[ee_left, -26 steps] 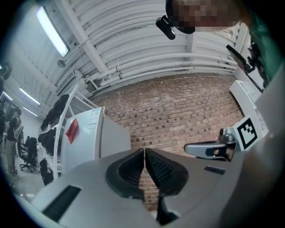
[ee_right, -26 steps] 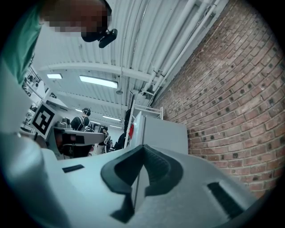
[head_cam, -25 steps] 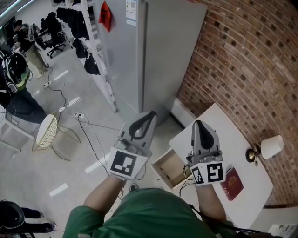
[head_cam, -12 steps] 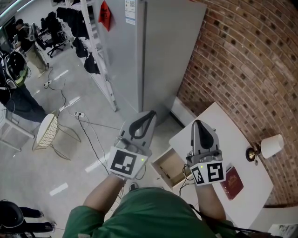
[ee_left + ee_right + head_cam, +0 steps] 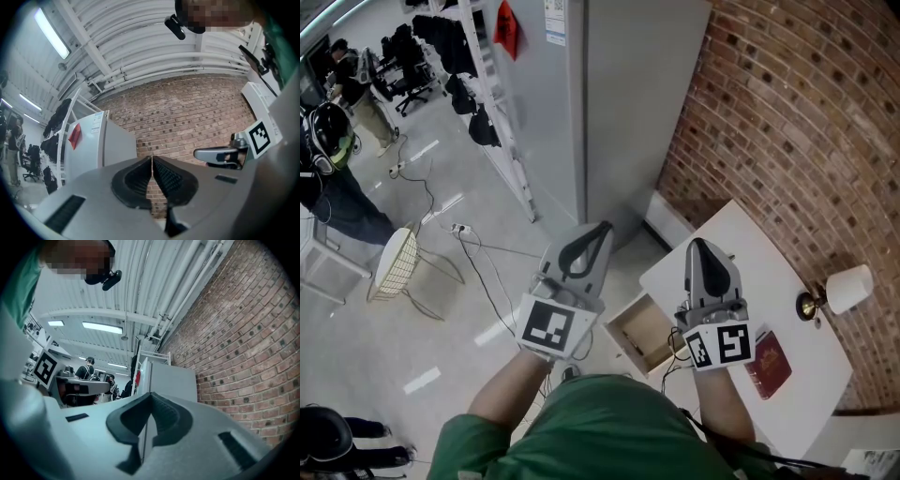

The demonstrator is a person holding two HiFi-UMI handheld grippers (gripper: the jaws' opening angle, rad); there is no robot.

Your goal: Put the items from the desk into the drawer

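From the head view, the left gripper (image 5: 598, 234) and right gripper (image 5: 701, 251) are held side by side, each a smooth grey shell with a black-and-white marker cube. Below them is a flat white desk (image 5: 741, 253) against a rough red brick wall (image 5: 787, 112). The drawer (image 5: 642, 333) is pulled out and shows a pale wooden box. A dark red booklet (image 5: 767, 364) lies on the desktop near a lamp (image 5: 839, 292) with a white cylinder shade and a brass foot. A tall grey metal cabinet (image 5: 619, 103) stands beyond.

The left gripper view looks upward. Its black ribbed pads (image 5: 168, 178) are pressed together with nothing between them. Only this view shows white ceiling beams (image 5: 140, 51).

In the right gripper view the pads (image 5: 164, 416) likewise meet, with nothing between them. It alone shows lit ceiling lights (image 5: 101, 326).
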